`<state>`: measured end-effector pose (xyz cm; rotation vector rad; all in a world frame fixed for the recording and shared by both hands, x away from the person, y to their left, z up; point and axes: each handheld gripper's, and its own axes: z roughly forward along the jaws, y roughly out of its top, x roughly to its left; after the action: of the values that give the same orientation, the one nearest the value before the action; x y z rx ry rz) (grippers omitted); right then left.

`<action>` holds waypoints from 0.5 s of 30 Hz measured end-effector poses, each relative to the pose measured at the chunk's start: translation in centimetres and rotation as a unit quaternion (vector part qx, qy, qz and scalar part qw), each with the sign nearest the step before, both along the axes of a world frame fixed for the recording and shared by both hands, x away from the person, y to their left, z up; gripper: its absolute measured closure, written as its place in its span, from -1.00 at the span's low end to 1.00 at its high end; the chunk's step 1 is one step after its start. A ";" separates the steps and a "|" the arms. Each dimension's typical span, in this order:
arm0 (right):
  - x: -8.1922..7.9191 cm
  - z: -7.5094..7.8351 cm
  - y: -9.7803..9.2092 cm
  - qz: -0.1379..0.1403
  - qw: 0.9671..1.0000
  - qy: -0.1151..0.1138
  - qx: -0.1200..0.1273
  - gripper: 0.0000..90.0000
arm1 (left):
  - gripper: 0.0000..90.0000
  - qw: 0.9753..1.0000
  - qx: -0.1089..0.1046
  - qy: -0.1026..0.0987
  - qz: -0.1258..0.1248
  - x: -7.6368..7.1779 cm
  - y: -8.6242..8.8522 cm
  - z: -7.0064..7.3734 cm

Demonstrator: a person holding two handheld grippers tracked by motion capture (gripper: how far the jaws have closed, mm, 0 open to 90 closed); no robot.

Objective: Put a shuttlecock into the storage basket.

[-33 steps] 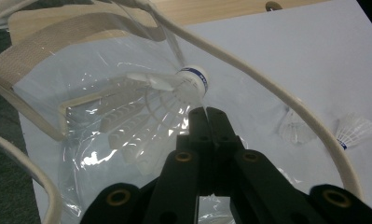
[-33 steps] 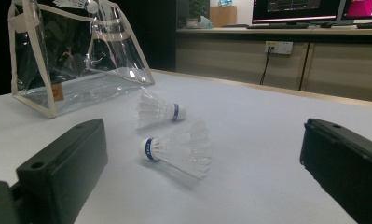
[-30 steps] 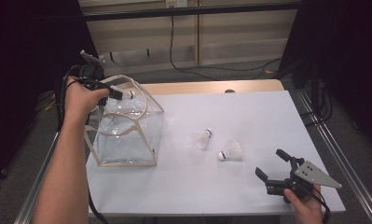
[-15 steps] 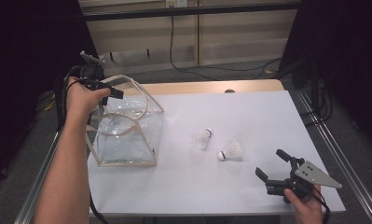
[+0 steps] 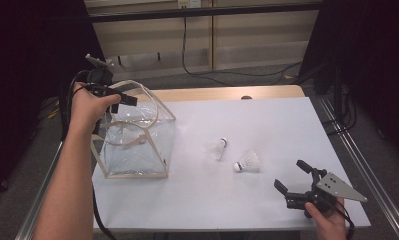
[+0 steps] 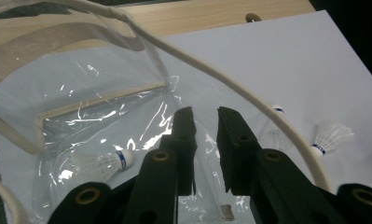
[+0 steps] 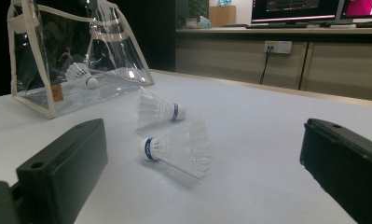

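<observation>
A clear plastic bag (image 5: 137, 145) with cream trim stands open at the table's left. One white shuttlecock (image 6: 102, 163) lies inside it on the bottom. My left gripper (image 5: 123, 102) hangs over the bag's mouth, between the handle loops. Its jaws (image 6: 204, 116) stand a narrow gap apart with nothing between them. Two more shuttlecocks (image 5: 218, 148) (image 5: 248, 161) lie side by side on the white table, right of the bag. My right gripper (image 5: 290, 175) rests low near the front right edge, open wide and pointing at those two (image 7: 158, 111) (image 7: 174, 149).
The white tabletop (image 5: 267, 120) has a wooden strip along its far edge. Metal rails run down both sides of the table. Cables trail on the floor behind. Dark curtains stand at left and right.
</observation>
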<state>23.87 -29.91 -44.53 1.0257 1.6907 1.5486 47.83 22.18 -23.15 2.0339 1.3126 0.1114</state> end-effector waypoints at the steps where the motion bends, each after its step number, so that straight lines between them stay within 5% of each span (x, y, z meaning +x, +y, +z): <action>1: 0.0 0.0 0.0 0.000 1.000 0.000 0.000 -0.98 | 0.70 1.000 -0.004 0.000 0.000 -0.1 -0.1 0.1; 15: 0.0 0.0 -0.1 -0.002 1.000 0.000 0.005 -0.98 | 0.48 0.999 -0.023 0.000 -0.044 -1.2 -1.4 0.7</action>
<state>23.84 -29.99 -44.50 1.0330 1.6807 1.5556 46.63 20.80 -22.47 2.0483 1.2134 0.0402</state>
